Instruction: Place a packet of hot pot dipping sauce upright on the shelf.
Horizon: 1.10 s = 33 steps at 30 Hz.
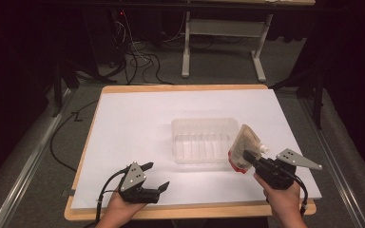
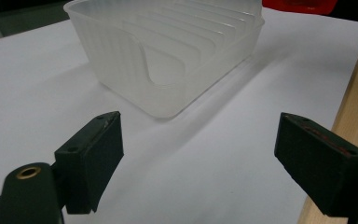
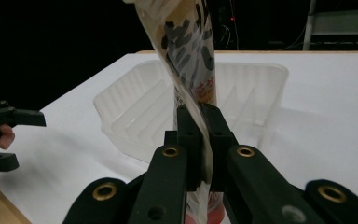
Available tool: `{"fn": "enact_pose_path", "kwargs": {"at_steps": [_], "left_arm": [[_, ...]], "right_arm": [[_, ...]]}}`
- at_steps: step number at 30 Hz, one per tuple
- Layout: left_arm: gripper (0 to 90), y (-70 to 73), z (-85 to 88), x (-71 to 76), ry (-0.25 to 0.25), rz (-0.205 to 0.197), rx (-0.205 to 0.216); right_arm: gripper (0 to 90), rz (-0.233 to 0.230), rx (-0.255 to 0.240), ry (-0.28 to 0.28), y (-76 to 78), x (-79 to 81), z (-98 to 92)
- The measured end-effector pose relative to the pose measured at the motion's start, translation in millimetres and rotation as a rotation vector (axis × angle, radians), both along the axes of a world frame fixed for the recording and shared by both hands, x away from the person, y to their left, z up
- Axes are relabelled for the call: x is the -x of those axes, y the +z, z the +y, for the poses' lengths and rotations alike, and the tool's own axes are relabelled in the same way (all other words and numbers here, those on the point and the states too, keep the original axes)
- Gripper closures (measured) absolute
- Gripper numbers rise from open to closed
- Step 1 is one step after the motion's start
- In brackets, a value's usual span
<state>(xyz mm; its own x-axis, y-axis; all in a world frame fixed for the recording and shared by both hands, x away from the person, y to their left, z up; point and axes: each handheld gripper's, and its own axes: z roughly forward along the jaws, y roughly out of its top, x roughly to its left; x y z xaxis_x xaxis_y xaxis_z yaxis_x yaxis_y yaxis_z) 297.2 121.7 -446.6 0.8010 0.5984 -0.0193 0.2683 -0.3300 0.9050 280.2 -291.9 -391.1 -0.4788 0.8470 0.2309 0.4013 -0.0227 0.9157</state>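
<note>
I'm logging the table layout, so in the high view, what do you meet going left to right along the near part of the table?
Left gripper, open over the white sheet → clear plastic tray → pouch → right gripper, clamped on the pouch.

- Pouch: top and bottom cut off by the edges of the right gripper view; printed text too blurred to read; middle covered by the right tool's jaws.
- Clear tray: far end cut off in the left gripper view.
- Person's hands: forearms cut off at the high view's bottom edge.
</note>
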Motion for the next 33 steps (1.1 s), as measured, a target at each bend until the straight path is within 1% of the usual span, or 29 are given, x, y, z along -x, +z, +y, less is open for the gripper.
{"fn": "enact_pose_path", "kwargs": {"at_steps": [9, 10, 15, 17, 18, 20, 24, 25, 27, 31, 33], "left_arm": [[16.1, 0.5, 0.5, 0.8, -0.002, -0.002, 0.001], [16.1, 0.5, 0.6, 0.7, -0.003, -0.003, 0.000], [16.1, 1.3, 0.6, 1.0, -0.007, -0.005, -0.002], [16.1, 1.9, 1.3, 1.0, -0.007, -0.007, 0.000], [16.1, 2.1, 1.9, 1.0, -0.005, -0.008, 0.001], [16.1, 2.7, 3.2, 0.8, -0.003, -0.010, 0.001], [16.1, 3.4, 4.4, 1.3, 0.000, -0.009, 0.010], [16.1, 3.7, 4.7, 1.4, -0.001, -0.014, 0.006], [16.1, 3.7, 4.7, 1.5, -0.001, -0.014, 0.006], [16.1, 4.3, 5.6, 1.6, 0.003, -0.016, 0.010], [16.1, 4.4, 5.9, 1.5, 0.005, -0.019, 0.010]], "right_arm": [[88.8, 0.025, 0.004, 0.003, 3.0, -16.7, 22.0], [88.8, 0.025, 0.004, 0.003, 3.0, -16.7, 22.0], [88.8, 0.043, 0.032, 0.007, 1.7, -25.8, 33.9], [88.8, 0.048, 0.033, 0.007, 1.1, -27.2, 35.8], [88.9, 0.055, 0.050, 0.001, -0.4, -30.7, 39.9], [88.9, 0.062, 0.059, -0.007, -1.9, -33.3, 42.6], [88.9, 0.072, 0.062, -0.017, -4.3, -39.1, 45.6], [89.0, 0.074, 0.065, -0.024, -5.0, -44.1, 48.1], [89.0, 0.074, 0.068, -0.028, -5.1, -45.8, 48.8], [89.2, 0.069, 0.082, -0.049, -5.1, -56.2, 53.3], [89.2, 0.069, 0.081, -0.053, -5.1, -58.2, 54.1]]}}
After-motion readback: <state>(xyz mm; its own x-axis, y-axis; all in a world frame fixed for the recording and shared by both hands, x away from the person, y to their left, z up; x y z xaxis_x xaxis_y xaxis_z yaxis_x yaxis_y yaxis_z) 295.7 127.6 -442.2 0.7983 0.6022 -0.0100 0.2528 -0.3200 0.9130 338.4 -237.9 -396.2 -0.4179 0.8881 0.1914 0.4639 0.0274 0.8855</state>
